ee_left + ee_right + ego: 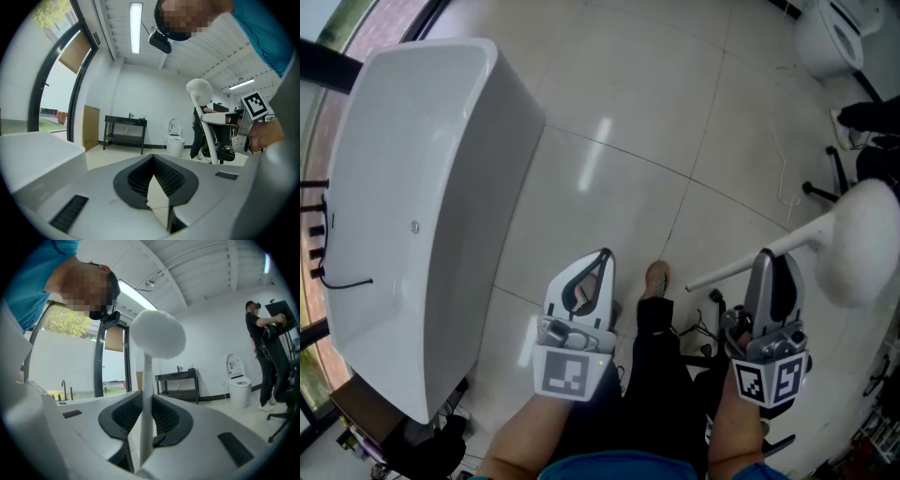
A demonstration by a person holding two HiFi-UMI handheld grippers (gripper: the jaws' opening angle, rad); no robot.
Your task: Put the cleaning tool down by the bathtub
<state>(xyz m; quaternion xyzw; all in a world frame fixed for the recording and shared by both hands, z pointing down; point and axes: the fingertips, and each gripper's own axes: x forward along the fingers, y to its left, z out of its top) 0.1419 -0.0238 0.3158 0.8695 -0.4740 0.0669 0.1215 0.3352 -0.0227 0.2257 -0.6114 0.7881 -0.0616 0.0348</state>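
The white bathtub fills the left of the head view, and its rim also shows in the left gripper view. My right gripper is shut on the thin white handle of the cleaning tool, held up in the air. The tool's fluffy white head sticks out to the right. In the right gripper view the handle stands between the dark pads and the head rises above them. My left gripper is shut and holds nothing, between the tub and the tool.
A white toilet stands at the far right corner, next to a black table. A black office chair's base and another person are at the right. My own leg and shoe are below the grippers.
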